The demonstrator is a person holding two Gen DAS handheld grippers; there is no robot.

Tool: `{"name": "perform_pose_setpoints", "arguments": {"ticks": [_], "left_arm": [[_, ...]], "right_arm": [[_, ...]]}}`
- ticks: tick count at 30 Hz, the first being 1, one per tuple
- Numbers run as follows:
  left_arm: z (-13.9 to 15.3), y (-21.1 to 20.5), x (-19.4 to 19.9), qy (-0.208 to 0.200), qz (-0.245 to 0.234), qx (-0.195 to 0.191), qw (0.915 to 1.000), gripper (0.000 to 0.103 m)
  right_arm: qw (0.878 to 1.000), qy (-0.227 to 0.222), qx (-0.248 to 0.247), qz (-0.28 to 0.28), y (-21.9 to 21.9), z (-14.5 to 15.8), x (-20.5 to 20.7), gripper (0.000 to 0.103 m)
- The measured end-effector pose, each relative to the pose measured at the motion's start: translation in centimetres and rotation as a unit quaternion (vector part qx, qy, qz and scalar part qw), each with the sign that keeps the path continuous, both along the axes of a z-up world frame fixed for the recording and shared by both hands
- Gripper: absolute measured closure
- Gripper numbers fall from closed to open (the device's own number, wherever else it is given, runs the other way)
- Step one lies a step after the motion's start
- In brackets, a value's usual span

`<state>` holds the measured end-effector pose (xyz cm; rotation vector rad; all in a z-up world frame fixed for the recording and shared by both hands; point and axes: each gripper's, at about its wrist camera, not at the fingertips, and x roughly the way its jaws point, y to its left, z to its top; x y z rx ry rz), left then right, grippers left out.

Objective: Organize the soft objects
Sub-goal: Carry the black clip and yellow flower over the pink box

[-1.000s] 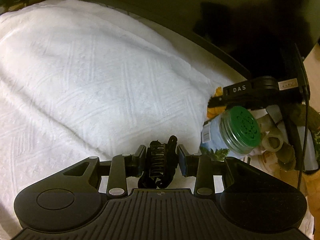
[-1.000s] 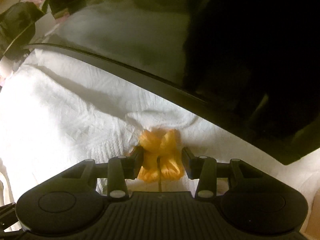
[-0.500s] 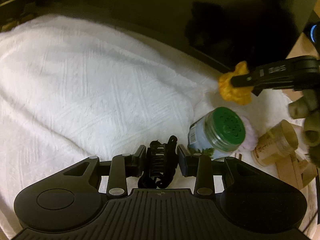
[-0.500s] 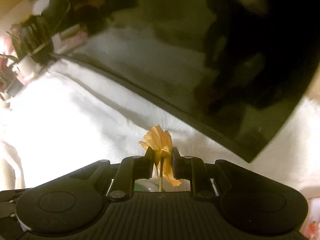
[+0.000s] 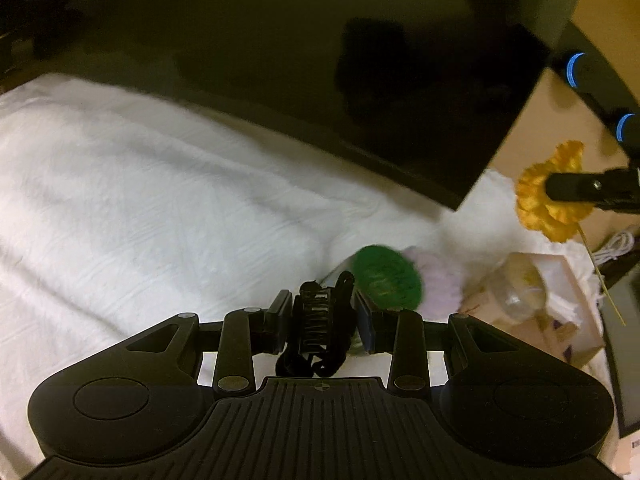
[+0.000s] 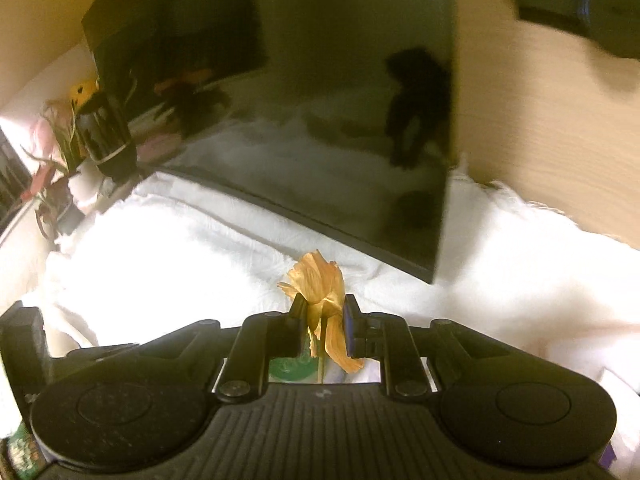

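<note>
Gripping a black hair claw clip (image 5: pixel 320 328) between its fingers, the left gripper (image 5: pixel 323 326) hangs above the white textured cloth (image 5: pixel 168 200); the clip shows ribbed teeth and a curled black loop at its lower end. The right gripper (image 6: pixel 323 328) is clenched on an orange fabric flower (image 6: pixel 320 292), its crumpled petals fanning above the fingertips and one petal drooping below, a thin pale stem running down between the jaws. From the left wrist view the same flower (image 5: pixel 550 200) appears ruffled and golden, held off the cloth near the corner of a glossy black panel (image 5: pixel 360 80). A green-lidded jar (image 5: pixel 386 278), blurred, lies on the cloth just beyond the clip.
</note>
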<state>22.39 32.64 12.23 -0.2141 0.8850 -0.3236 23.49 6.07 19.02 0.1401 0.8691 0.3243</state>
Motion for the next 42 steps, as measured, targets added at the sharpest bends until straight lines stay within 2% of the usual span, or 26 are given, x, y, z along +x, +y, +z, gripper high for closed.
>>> {"name": "perform_pose_setpoints", "arguments": {"ticks": [6, 12, 15, 19, 22, 25, 28, 32, 35, 39, 42], "left_arm": [[1.7, -3.9, 0.5, -0.026, -0.049, -0.025, 0.9981, 0.065], [2.4, -9.0, -0.1, -0.028, -0.105, -0.054, 0.9926, 0.065], [2.7, -12.7, -1.3, -0.027, -0.138, -0.062, 0.9881, 0.065], [2.9, -18.2, -3.1, -0.029, -0.177, -0.066, 0.9816, 0.065], [2.3, -22.6, -4.2, -0.006, -0.206, -0.077, 0.9755, 0.065], [1.2, -27.2, -5.1, 0.010, -0.235, -0.068, 0.9696, 0.065], [-0.3, -29.7, -5.2, 0.036, -0.239, -0.074, 0.9674, 0.065], [-2.0, -32.3, -4.7, 0.053, -0.216, -0.078, 0.9718, 0.065], [-2.9, -33.2, -4.2, 0.048, -0.204, -0.072, 0.9752, 0.064], [-4.6, -35.6, -3.3, 0.055, -0.220, -0.046, 0.9728, 0.064], [-6.3, -36.9, -2.5, 0.069, -0.223, 0.006, 0.9724, 0.064]], "right_arm": [[0.998, -0.013, -0.016, -0.062, -4.1, 1.4, -2.4, 0.086], [0.994, -0.026, -0.023, -0.106, -9.2, 2.4, -4.9, 0.085], [0.992, -0.036, -0.017, -0.118, -12.4, 2.5, -6.8, 0.085], [0.990, -0.060, -0.032, -0.120, -16.2, 1.8, -9.2, 0.085], [0.989, -0.060, -0.028, -0.130, -19.5, 0.8, -10.4, 0.085], [0.987, -0.065, -0.034, -0.140, -22.7, -0.2, -11.8, 0.085], [0.988, -0.053, -0.023, -0.146, -25.2, -1.8, -12.1, 0.085], [0.988, -0.047, -0.006, -0.148, -27.2, -3.8, -12.6, 0.085], [0.988, -0.044, 0.001, -0.148, -28.1, -5.3, -12.3, 0.085], [0.988, -0.039, 0.014, -0.150, -28.6, -7.0, -10.8, 0.085], [0.988, -0.037, 0.017, -0.149, -28.7, -8.1, -9.5, 0.085]]}}
